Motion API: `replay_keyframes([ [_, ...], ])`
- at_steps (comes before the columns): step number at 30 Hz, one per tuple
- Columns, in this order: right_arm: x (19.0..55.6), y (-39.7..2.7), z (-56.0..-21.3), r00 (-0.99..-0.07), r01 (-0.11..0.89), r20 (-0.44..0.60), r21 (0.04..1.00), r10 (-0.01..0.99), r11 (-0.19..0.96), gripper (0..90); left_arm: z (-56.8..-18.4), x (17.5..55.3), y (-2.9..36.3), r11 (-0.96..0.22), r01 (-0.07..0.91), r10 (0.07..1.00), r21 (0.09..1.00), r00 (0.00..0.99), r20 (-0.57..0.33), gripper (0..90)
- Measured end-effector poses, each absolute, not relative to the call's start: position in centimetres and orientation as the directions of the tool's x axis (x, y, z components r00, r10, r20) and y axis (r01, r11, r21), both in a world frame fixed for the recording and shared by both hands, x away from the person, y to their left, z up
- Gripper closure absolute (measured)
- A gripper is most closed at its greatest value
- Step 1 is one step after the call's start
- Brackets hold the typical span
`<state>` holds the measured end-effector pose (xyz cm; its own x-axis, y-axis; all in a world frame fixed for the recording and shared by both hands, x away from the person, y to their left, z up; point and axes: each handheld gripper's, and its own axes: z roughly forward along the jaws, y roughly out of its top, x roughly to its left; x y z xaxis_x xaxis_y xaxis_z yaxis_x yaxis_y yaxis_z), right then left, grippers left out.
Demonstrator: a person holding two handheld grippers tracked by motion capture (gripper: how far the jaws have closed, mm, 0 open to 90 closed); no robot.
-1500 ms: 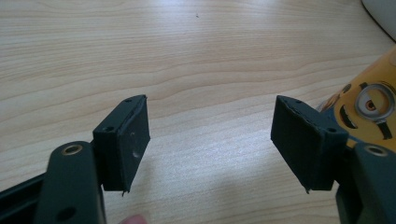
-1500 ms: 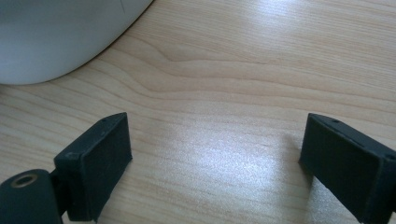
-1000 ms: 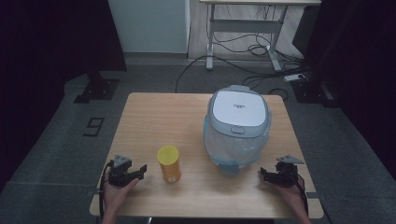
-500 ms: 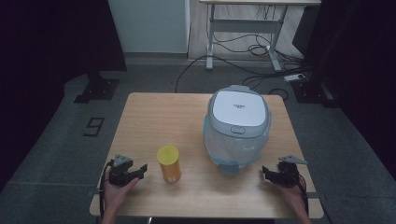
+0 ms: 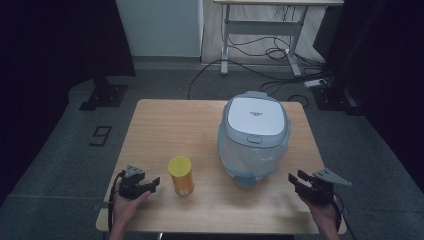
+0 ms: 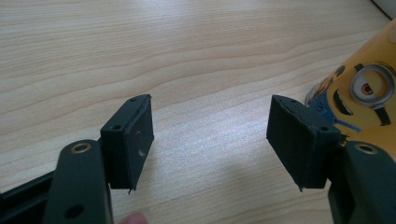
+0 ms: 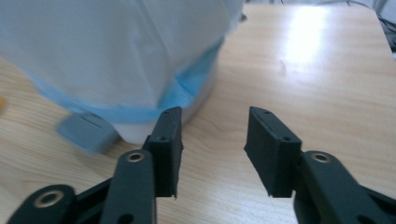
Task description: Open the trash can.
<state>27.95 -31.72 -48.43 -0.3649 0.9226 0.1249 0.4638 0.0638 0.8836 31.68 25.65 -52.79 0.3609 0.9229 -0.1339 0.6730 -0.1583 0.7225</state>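
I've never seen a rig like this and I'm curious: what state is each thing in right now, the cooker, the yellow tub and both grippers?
Rice cooker: lid shut, standing upright.
Yellow tub: upright, nothing touching it.
Left gripper: jaws apart, nothing between them.
Right gripper: jaws apart but have just been closing, nothing between them.
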Motion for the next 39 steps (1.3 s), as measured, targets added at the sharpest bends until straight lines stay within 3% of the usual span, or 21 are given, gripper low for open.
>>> replay_keyframes([
  [3, 27.3, -31.6, -47.1, -0.408, 0.439, 0.133, 0.896, 0.903, 0.066, 66.2, -52.8, 32.0, 25.5, -0.157, 0.672, 0.92, 0.723, 0.365, -0.14, 31.8],
  [19, 27.5, -30.5, -41.8, -0.541, 0.366, 0.186, 0.93, 0.82, 0.03, 89.1, -53.1, 32.9, 24.3, -0.21, 0.677, 0.902, 0.706, 0.413, -0.128, 31.7],
  [39, 28.8, -26.5, -35.7, -0.654, 0.278, 0.113, 0.956, 0.748, 0.098, 89.3, -53.4, 32.9, 24.2, -0.223, 0.687, 0.897, 0.691, 0.422, -0.13, 31.8],
])
